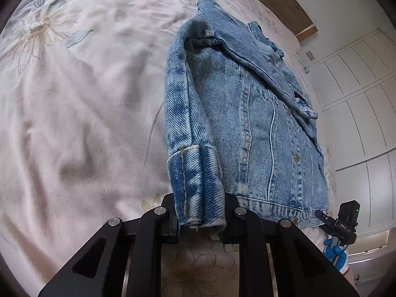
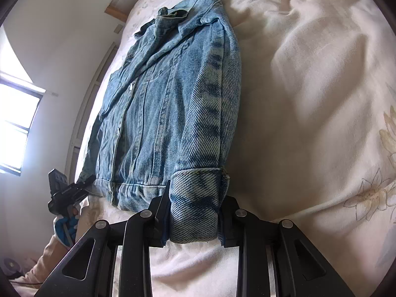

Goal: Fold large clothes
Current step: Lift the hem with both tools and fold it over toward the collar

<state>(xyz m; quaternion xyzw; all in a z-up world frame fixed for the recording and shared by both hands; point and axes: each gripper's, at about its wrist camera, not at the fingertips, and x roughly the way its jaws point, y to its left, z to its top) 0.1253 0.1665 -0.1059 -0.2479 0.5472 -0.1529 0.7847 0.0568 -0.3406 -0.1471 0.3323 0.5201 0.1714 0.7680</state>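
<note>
A blue denim jacket (image 1: 247, 113) lies flat on the bed, front up, both sleeves folded in along its sides. It also shows in the right wrist view (image 2: 158, 104). My left gripper (image 1: 200, 220) is shut on the cuff of the left sleeve (image 1: 195, 185) at the jacket's hem. My right gripper (image 2: 194, 222) is shut on the cuff of the other sleeve (image 2: 198, 198). Each gripper shows small in the other's view, the right gripper (image 1: 339, 222) at the hem's right corner and the left gripper (image 2: 66, 193) at its left corner.
The bed is covered by a pale pink floral sheet (image 1: 74, 99), wrinkled around the jacket. A wooden headboard (image 1: 284, 2) stands beyond the collar. White wardrobe doors (image 1: 358, 99) are on one side and a bright window (image 2: 17, 123) on that same side.
</note>
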